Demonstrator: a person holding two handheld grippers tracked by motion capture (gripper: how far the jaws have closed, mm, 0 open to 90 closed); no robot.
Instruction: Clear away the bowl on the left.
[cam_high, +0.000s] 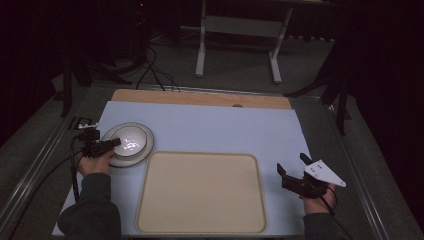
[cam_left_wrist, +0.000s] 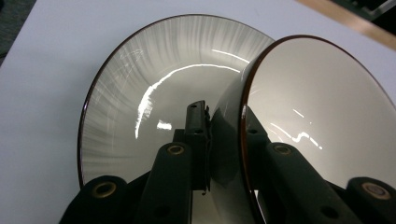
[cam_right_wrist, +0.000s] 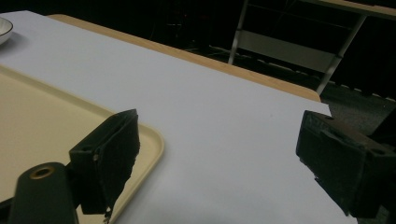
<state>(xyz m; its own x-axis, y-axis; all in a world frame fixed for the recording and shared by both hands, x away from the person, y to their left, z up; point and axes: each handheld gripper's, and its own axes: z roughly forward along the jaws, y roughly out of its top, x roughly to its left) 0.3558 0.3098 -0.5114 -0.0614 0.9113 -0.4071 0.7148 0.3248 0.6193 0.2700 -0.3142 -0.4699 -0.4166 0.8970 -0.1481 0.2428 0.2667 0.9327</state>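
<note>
The left claw (cam_left_wrist: 224, 140) is clamped on the rim of a small bowl (cam_left_wrist: 322, 116), one jaw inside it and one against its outer wall, and the bowl is tipped up on edge with its brown-edged rim facing the camera in the left gripper view. Right under and behind it sits a bigger striped plate (cam_left_wrist: 140, 93), which the bowl seems to be resting on; I can't tell whether the bowl has lifted clear of it. From the high view the left claw (cam_high: 107, 145) comes in from the plate's left side, and the bowl (cam_high: 131, 141) and plate (cam_high: 145, 150) sit near the left edge of the bench (cam_high: 225, 127), just off the top-left corner of the tan tray (cam_high: 200, 192). The tray takes up the near middle of the bench, bare. Over by the right edge, the right claw (cam_high: 292, 165) has its jaws spread wide with nothing between them, held just off the tray's right side by a hand (cam_high: 315, 202). In the right gripper view the right claw (cam_right_wrist: 219, 158) looks across the light blue bench top (cam_right_wrist: 224, 121), with the tray's corner (cam_right_wrist: 149, 135) just behind one jaw.
</note>
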